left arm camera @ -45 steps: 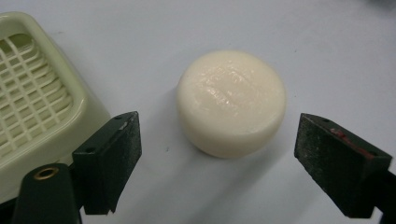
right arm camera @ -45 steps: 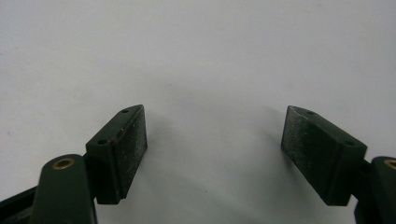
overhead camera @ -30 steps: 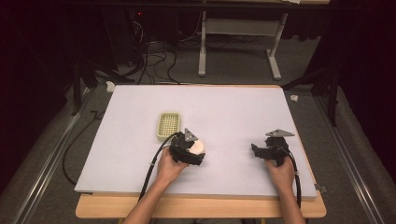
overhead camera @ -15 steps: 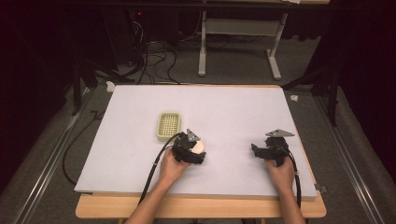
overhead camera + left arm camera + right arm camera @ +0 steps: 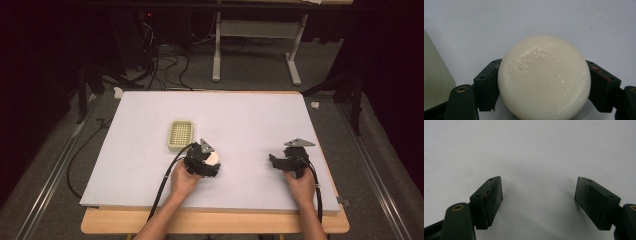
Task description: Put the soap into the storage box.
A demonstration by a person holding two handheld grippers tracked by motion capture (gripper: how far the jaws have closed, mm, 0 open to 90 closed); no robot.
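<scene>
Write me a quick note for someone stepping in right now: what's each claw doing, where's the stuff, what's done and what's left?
Left gripper: shut on the round white soap, jaws pressing both its sides, low over the white table.
Right gripper: open, holding nothing, over bare table on the right.
Slatted soap dish: stands apart, just beyond and left of the left gripper, nothing in it.
Done: soap gripped.
Left, probably: carry it to the dish, set it in and release.
</scene>
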